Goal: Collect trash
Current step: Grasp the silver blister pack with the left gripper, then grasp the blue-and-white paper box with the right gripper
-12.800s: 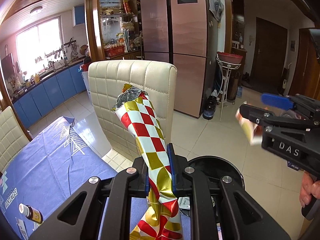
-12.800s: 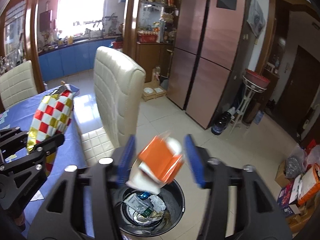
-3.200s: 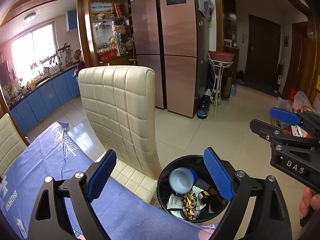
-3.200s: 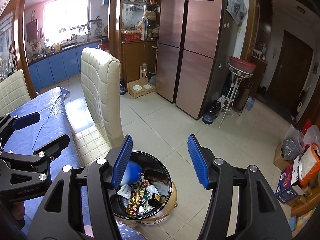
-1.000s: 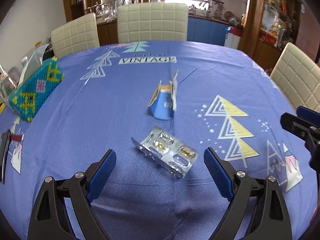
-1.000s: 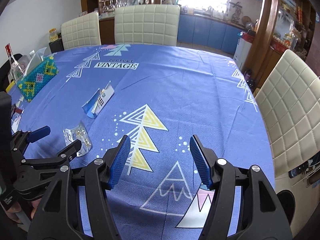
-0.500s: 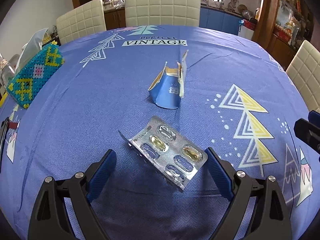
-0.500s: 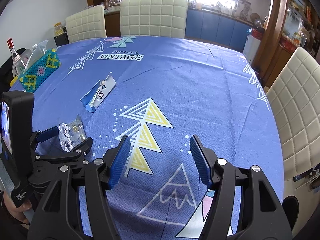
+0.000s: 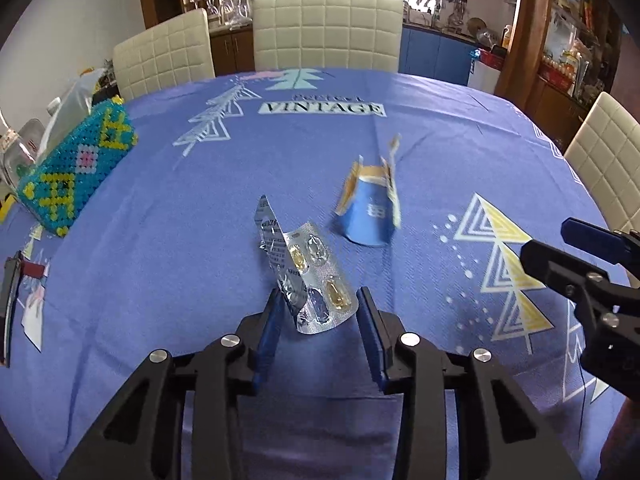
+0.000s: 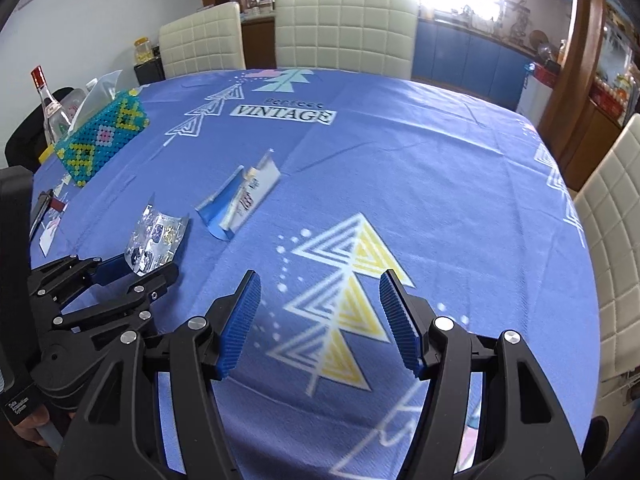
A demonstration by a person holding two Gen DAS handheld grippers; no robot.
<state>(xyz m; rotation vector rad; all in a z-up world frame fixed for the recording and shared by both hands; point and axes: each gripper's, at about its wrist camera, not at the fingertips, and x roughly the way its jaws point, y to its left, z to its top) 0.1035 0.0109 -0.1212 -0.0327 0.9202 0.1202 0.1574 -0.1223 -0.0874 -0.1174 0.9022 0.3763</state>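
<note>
A silver pill blister pack [image 9: 310,276] stands bent and tilted between the pads of my left gripper [image 9: 320,328], which has closed in on its lower end; it also shows in the right wrist view [image 10: 154,242]. A torn blue carton [image 9: 370,210] lies on the blue tablecloth [image 9: 200,208] just beyond it, and it shows in the right wrist view [image 10: 240,200] too. My right gripper [image 10: 320,324] is open and empty above the cloth, to the right of the left one.
A beaded teal tissue box [image 9: 74,168] sits at the table's left, with a glass bottle [image 10: 48,104] beside it. Paper scraps [image 9: 28,300] lie at the left edge. Cream chairs [image 9: 326,30] ring the table.
My left gripper has closed from wide open onto the blister pack, which has bent up from lying flat. The right gripper has moved a little closer to the table.
</note>
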